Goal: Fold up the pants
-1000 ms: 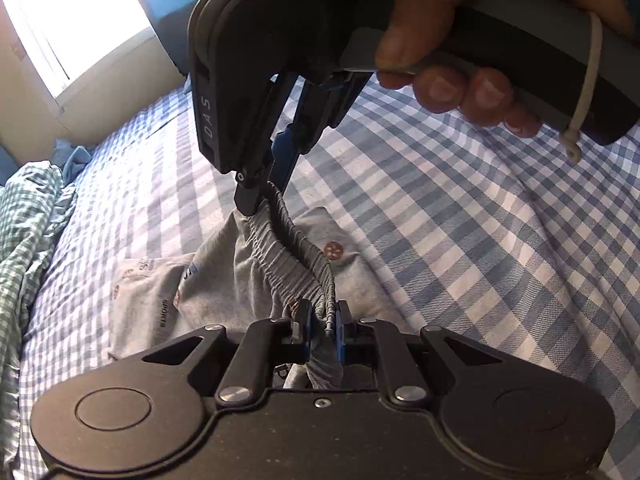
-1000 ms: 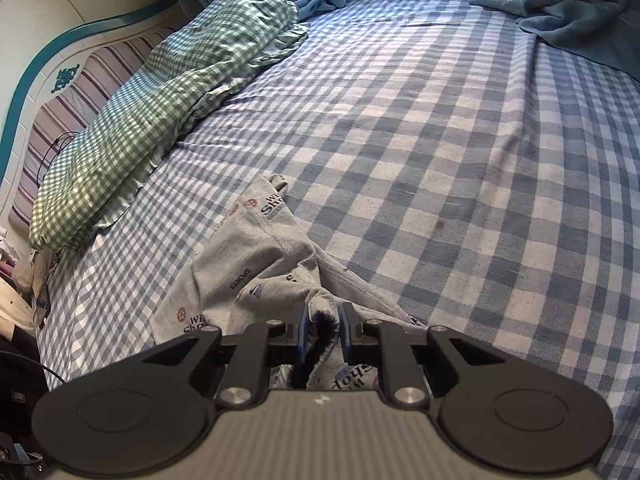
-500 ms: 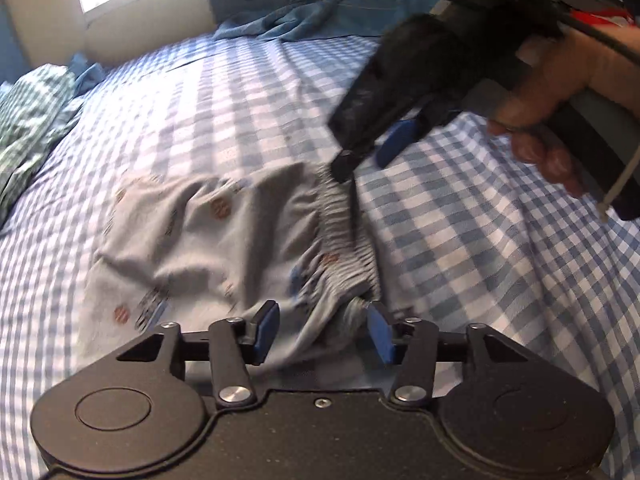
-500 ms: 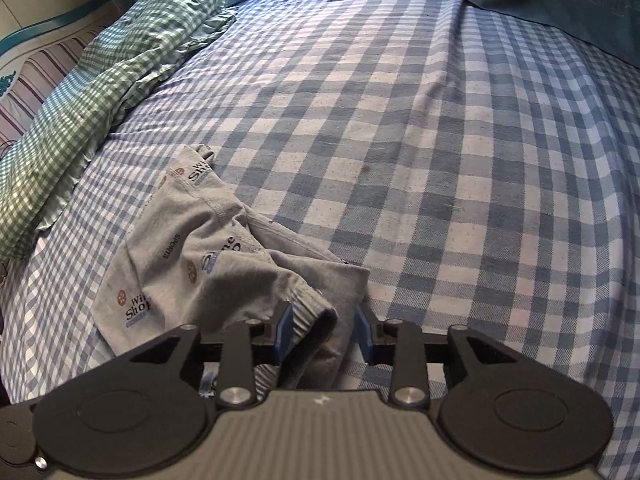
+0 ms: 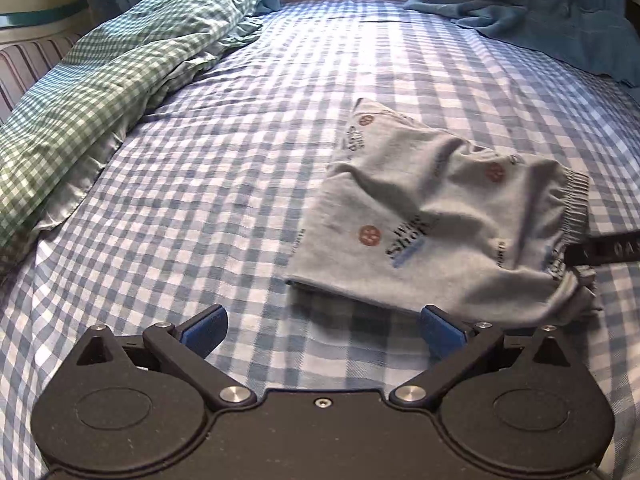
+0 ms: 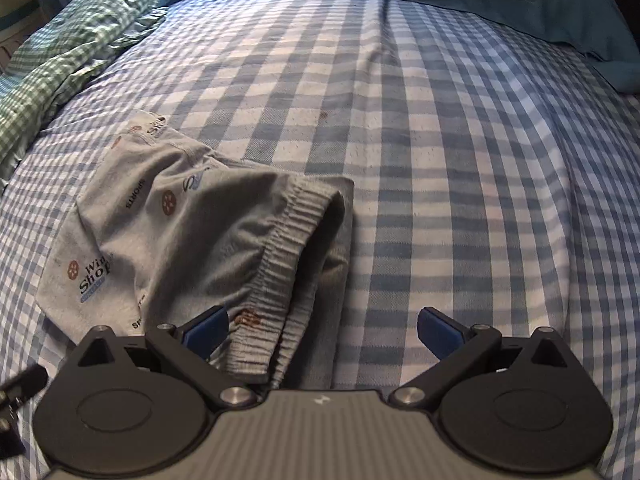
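Note:
Small grey printed pants [image 5: 432,216] lie rumpled on the blue checked bed, right of centre in the left wrist view, with the ribbed waistband at the right. My left gripper [image 5: 322,330] is open and empty, just in front of the pants' near edge. In the right wrist view the pants [image 6: 192,232] lie at lower left, the waistband [image 6: 288,256] gaping toward me. My right gripper [image 6: 322,328] is open and empty, its left finger over the waistband end. A tip of the right gripper [image 5: 604,249] shows at the right edge of the left wrist view.
A green checked pillow or duvet [image 5: 100,64] lies along the left side of the bed. A blue blanket [image 5: 552,16] is bunched at the far right corner. The bed sheet [image 6: 460,160] stretches to the right of the pants.
Both grippers were shut on the waistband and held it up. They have opened, let the pants drop flat on the bed, and drawn back.

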`<state>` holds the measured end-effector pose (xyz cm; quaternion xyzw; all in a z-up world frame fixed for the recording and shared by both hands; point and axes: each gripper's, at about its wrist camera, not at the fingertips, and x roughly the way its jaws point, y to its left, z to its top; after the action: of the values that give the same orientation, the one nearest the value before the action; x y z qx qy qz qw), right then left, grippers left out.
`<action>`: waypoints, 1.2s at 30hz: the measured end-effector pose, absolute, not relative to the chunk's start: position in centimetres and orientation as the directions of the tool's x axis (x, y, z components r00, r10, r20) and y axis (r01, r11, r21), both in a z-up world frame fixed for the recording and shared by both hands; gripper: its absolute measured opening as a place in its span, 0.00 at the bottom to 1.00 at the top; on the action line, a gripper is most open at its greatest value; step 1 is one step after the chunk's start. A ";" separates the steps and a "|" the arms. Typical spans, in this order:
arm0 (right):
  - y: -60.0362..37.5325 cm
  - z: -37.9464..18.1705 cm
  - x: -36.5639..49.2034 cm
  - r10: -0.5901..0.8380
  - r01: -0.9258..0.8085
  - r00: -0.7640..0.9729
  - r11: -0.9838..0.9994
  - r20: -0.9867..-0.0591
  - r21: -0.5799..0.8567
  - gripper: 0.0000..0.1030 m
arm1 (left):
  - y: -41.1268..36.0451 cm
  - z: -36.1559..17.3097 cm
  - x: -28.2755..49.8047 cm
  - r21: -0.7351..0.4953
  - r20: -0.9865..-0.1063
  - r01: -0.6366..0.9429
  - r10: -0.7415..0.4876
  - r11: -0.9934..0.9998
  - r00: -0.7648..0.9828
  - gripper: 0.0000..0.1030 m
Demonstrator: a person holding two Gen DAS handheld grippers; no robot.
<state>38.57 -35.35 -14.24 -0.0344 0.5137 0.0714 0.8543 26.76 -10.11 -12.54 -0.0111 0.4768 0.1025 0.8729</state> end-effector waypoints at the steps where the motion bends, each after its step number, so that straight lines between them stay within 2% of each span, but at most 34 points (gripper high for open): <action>1: -35.4 -14.5 38.1 0.062 -0.140 0.467 0.990 -0.882 -0.005 1.00 | -9.2 -12.5 27.2 0.075 -0.835 -0.199 0.170 0.977 0.522 0.99; 8: -36.6 -16.1 35.9 -0.139 -0.032 0.472 0.984 -0.871 -0.174 1.00 | -4.2 -12.5 30.4 0.006 -0.852 -0.222 0.122 0.975 0.510 0.99; 10: -37.0 -15.7 35.1 -0.170 0.020 0.472 0.983 -0.865 -0.183 1.00 | -3.4 -12.4 31.3 -0.005 -0.851 -0.201 0.102 0.980 0.516 0.99; 14: -35.4 -13.0 34.8 -0.115 0.023 0.583 0.992 -0.804 -0.125 1.00 | -2.4 -12.7 33.8 -0.008 -0.848 -0.159 0.078 0.987 0.524 0.99; 17: -31.9 -11.6 37.5 -0.011 -0.082 0.622 0.993 -0.783 -0.079 1.00 | -2.2 -13.3 35.6 -0.035 -0.854 -0.149 0.048 0.988 0.519 0.99; 21: -26.0 -11.9 41.1 0.081 -0.244 0.621 0.965 -0.780 -0.094 1.00 | -2.0 -14.7 37.8 -0.067 -0.878 -0.156 0.016 0.986 0.478 0.99; 25: -22.5 -13.2 44.3 0.050 -0.317 0.600 0.931 -0.798 -0.180 1.00 | -1.2 -16.4 39.2 -0.067 -0.907 -0.194 0.021 0.979 0.420 0.99; 30: -22.3 -15.5 46.5 0.031 -0.338 0.560 0.921 -0.828 -0.195 1.00 | -0.1 -18.5 40.0 -0.116 -0.929 -0.247 -0.018 0.962 0.370 1.00; 33: -23.5 -16.0 46.5 0.059 -0.346 0.555 0.924 -0.829 -0.166 1.00 | 0.4 -18.8 39.9 -0.145 -0.928 -0.258 -0.041 0.955 0.370 1.00; 36: -25.7 -14.1 45.5 0.088 -0.293 0.591 0.950 -0.802 -0.111 1.00 | 0.6 -17.5 39.8 -0.128 -0.920 -0.266 -0.014 0.955 0.391 0.99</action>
<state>45.50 -25.67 -14.10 -0.1163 0.4393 0.1077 0.8843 39.79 0.62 -17.55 -0.1283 0.5465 0.0765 0.8240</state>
